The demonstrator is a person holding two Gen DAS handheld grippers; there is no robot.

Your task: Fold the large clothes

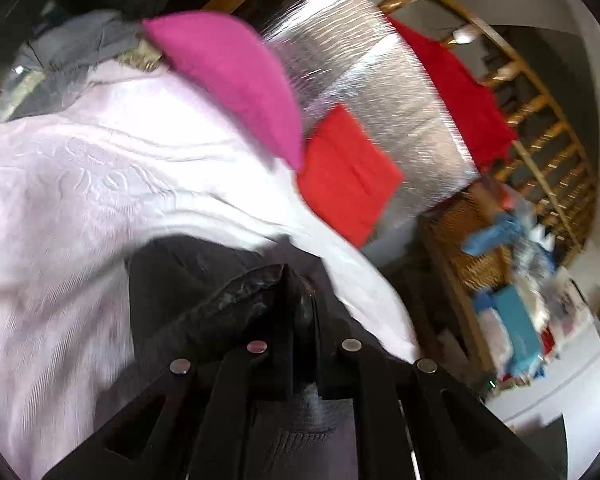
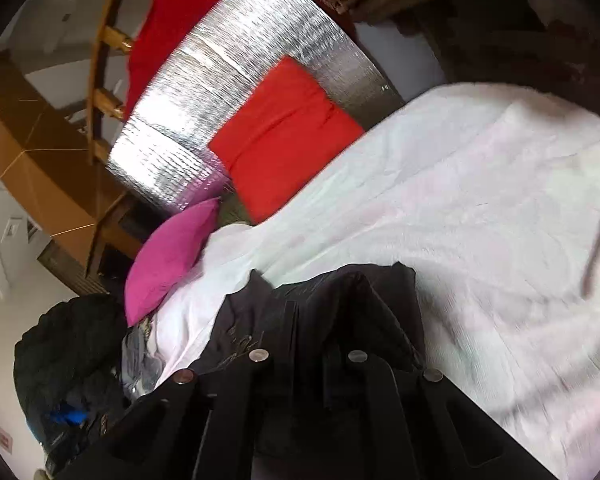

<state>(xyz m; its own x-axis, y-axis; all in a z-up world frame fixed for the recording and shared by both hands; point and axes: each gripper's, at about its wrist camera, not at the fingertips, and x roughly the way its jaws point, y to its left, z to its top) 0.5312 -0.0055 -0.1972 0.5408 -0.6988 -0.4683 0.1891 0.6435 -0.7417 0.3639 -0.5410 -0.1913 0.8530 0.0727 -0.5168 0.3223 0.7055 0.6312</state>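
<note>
A black garment (image 1: 172,276) lies on a pale pink-white bedspread (image 1: 80,184). In the left wrist view my left gripper (image 1: 298,280) is shut on a bunched fold of it, lifted off the bed. The picture is smeared by motion. In the right wrist view the same black garment (image 2: 360,292) drapes over and around my right gripper (image 2: 312,320), which is shut on its cloth. The right fingertips are mostly buried in the dark fabric. The bedspread (image 2: 480,220) stretches away to the right.
A magenta pillow (image 1: 236,80) (image 2: 168,256) and a red cushion (image 1: 348,172) (image 2: 284,136) lie at the bed's far edge beside a silver foil mat (image 1: 380,80) (image 2: 228,68). A wooden railing (image 1: 540,120) with red cloth stands behind. A dark clothes pile (image 2: 68,352) sits at the left.
</note>
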